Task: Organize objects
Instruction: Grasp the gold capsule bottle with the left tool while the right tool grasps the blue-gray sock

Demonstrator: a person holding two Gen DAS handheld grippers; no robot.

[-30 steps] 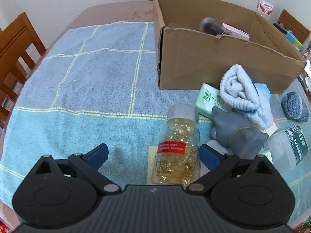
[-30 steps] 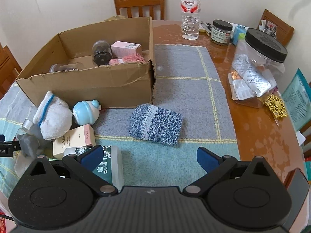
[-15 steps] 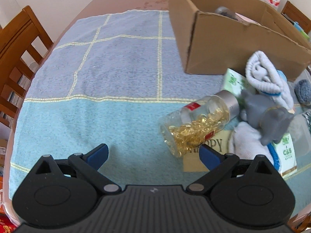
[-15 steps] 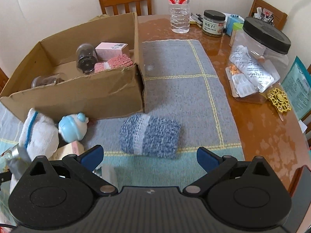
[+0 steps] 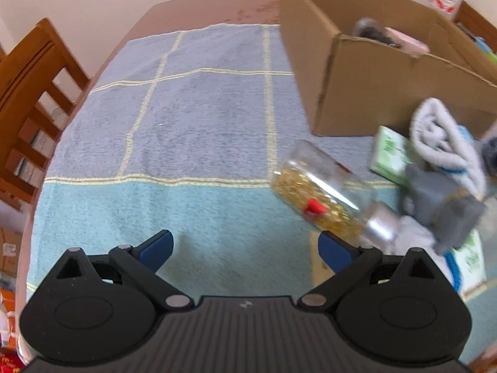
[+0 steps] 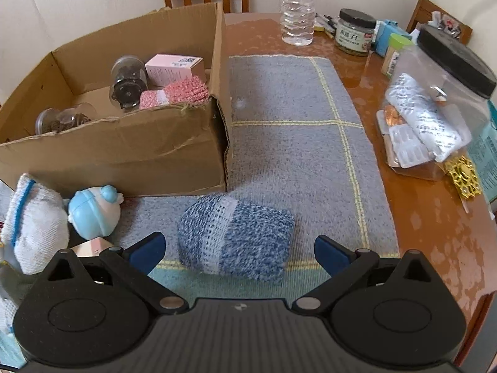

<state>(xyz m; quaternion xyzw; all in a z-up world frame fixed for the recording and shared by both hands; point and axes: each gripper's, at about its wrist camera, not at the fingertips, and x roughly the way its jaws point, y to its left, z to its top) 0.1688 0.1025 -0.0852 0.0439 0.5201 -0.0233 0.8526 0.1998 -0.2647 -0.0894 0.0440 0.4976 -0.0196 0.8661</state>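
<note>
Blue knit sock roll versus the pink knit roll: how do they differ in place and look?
The blue knit sock roll lies on the mat in front of the cardboard box, between the open fingers of the right gripper; the pink knit roll lies inside the box. The blue one looks bulkier and mottled blue-white; the pink one is slimmer. Both carry a pale band.

Around me: wooden chair (image 5: pixel 29 99) at table's (image 6: pixel 435 233) left edge | checked cloth (image 5: pixel 198 118) covering it | water bottle (image 6: pixel 296 9), black-lidded jar (image 6: pixel 355 31) standing at far end, apart.
</note>
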